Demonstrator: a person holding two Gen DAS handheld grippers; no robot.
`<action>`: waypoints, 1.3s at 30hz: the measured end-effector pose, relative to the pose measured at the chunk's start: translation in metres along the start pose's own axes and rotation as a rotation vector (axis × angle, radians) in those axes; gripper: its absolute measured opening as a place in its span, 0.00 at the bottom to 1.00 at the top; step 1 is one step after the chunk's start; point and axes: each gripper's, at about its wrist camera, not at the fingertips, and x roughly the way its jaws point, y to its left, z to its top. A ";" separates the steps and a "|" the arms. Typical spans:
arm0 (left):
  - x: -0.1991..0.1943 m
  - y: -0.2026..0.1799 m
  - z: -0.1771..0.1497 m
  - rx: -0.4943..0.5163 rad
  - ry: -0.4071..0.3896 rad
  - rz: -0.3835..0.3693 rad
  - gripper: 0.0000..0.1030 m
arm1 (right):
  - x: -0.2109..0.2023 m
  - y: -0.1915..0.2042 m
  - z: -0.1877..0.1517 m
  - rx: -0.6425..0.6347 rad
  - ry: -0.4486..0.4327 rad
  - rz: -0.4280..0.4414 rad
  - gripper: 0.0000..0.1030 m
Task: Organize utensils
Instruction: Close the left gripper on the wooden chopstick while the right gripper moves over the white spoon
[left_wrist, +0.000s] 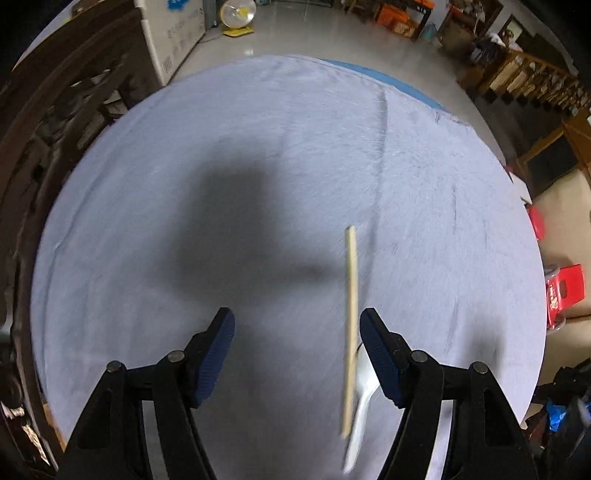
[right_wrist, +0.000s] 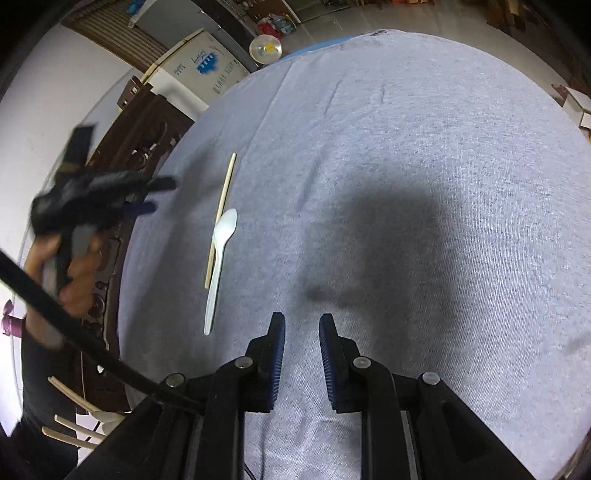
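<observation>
A wooden chopstick (left_wrist: 351, 325) lies on the grey cloth, with a white plastic spoon (left_wrist: 360, 402) beside it. My left gripper (left_wrist: 297, 323) is open and empty above the cloth; the chopstick lies just inside its right finger. In the right wrist view the chopstick (right_wrist: 221, 214) and the spoon (right_wrist: 221, 258) lie side by side at the left. The left gripper (right_wrist: 159, 194) shows there blurred, held by a hand, left of both utensils. My right gripper (right_wrist: 302, 325) stands slightly open and empty over bare cloth, right of the spoon's handle.
The round table (left_wrist: 258, 129) is covered by the grey cloth (right_wrist: 424, 147). Dark wooden chairs (left_wrist: 55, 129) stand at its left edge. A white box (left_wrist: 173, 37), a fan (left_wrist: 238, 14) and red stools (left_wrist: 565, 291) stand on the floor around it.
</observation>
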 end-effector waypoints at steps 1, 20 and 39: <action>0.004 -0.006 0.007 0.006 0.006 0.005 0.61 | -0.001 -0.001 0.001 0.005 -0.004 0.007 0.20; 0.069 -0.056 0.054 0.079 0.150 0.133 0.18 | -0.001 -0.006 0.018 -0.005 -0.017 0.072 0.20; 0.037 0.026 0.034 0.032 0.165 0.082 0.05 | 0.057 0.042 0.072 -0.065 0.177 0.019 0.20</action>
